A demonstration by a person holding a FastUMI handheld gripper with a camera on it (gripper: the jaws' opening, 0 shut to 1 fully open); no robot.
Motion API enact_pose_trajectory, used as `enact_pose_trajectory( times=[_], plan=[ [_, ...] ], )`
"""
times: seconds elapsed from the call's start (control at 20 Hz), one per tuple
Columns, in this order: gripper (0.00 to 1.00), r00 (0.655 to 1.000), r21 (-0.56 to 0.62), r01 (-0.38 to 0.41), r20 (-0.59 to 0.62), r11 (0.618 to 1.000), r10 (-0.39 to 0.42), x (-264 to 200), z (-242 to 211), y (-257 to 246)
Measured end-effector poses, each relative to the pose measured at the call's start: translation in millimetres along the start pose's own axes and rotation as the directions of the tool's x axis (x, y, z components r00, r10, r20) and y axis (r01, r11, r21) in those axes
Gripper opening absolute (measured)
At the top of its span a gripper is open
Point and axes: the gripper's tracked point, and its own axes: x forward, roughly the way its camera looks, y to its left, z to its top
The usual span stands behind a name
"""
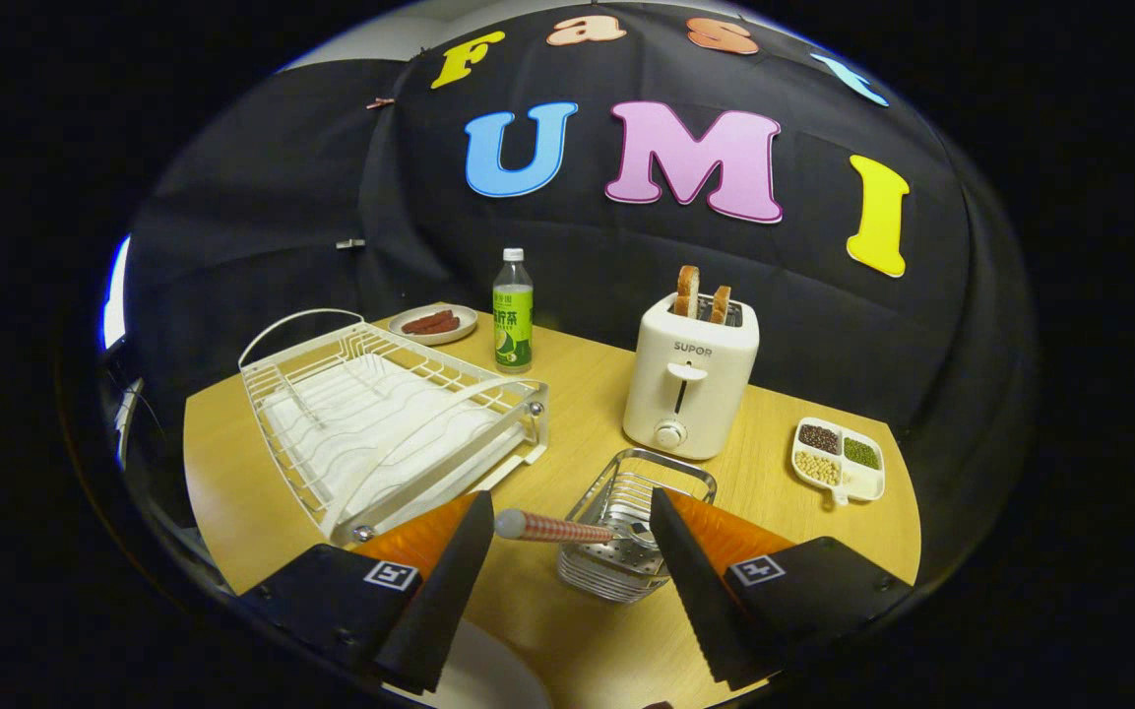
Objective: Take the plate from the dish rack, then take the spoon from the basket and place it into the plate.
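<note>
Gripper view: tongs [567, 551] wide; spoon [552, 527] handle between fingers, leaning from basket [626, 551].

Dish rack [385, 423] left on counter [577, 394], bottle [513, 311] behind it, toaster [690, 384] right, basket [631, 537] before toaster, spoon [557, 528] in basket between open gripper [567, 551] fingers

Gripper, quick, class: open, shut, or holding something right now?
Gripper: open, holding nothing; the spoon handle lies between its spread fingers, sticking out of the basket, with neither finger pressing on it.
</note>
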Motion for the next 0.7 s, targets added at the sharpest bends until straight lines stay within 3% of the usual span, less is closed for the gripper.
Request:
enact_pose_trajectory(
  times=[0.25,0.3,0.4,0.65,0.7],
  plan=[
    [0.95,1.0,0.041,-0.017,-0.007,0.999,0.017,12,-1,4],
    [0.8,1.0,0.044,-0.02,-0.011,0.999,0.021,13,-1,2],
    [0.62,1.0,0.057,-0.017,-0.015,0.998,0.017,15,1,1],
    [0.41,1.0,0.063,0.029,0.004,0.998,-0.029,7,19,-13],
    [0.33,0.999,0.064,0.052,0.007,0.997,-0.053,6,22,-19]
  ],
)
